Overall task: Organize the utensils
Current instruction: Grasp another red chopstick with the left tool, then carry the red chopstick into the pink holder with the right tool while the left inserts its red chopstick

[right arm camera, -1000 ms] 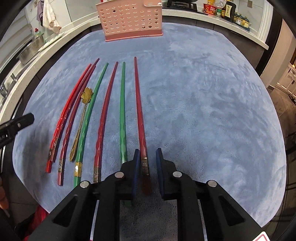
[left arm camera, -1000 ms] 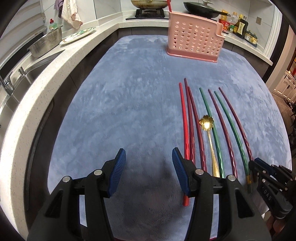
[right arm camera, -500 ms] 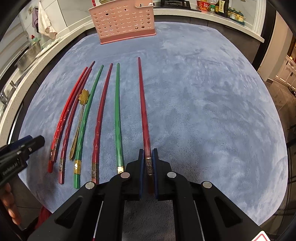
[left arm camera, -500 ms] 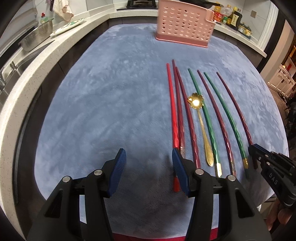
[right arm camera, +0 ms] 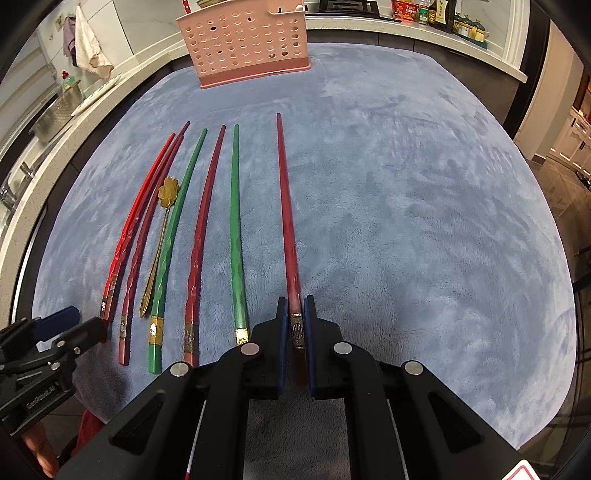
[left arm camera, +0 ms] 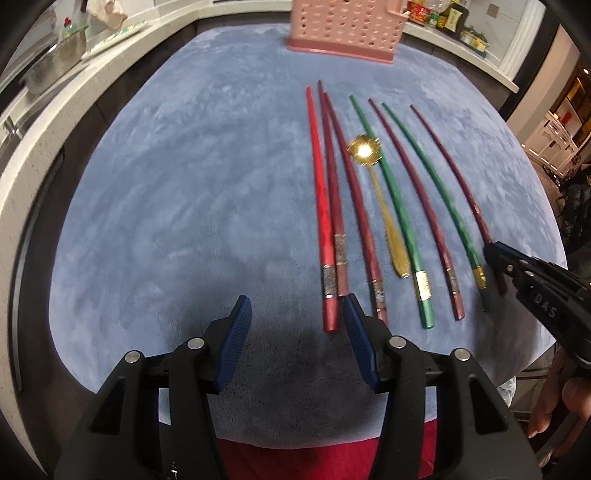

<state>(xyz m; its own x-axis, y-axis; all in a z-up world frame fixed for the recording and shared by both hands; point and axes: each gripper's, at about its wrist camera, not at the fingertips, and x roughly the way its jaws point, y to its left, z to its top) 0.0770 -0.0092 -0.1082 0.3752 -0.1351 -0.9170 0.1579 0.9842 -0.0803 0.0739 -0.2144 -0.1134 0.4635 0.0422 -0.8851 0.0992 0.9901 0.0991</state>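
Several red and green chopsticks [left arm camera: 399, 206] and a gold flower-headed spoon [left arm camera: 384, 206] lie side by side on a blue-grey mat [left arm camera: 184, 192]. My right gripper [right arm camera: 296, 314] is shut on the butt end of the rightmost dark red chopstick [right arm camera: 286, 206], which points toward the pink perforated utensil holder [right arm camera: 247, 48]. In the left wrist view the right gripper [left arm camera: 496, 258] sits at that chopstick's [left arm camera: 454, 177] end. My left gripper [left arm camera: 297, 314] is open and empty, just short of the leftmost red chopstick's [left arm camera: 319, 192] butt end. The holder [left arm camera: 343, 29] stands at the mat's far edge.
A white counter [left arm camera: 33, 147] runs along the left with a metal colander [left arm camera: 55, 66] and a plate. Sauce bottles [right arm camera: 432, 11] stand on the far right counter. The mat's near edge drops off just below the grippers.
My right gripper has closed fully on the rightmost red chopstick and shifted it slightly right of the others. My left gripper has drawn back toward the mat's near edge, still open.
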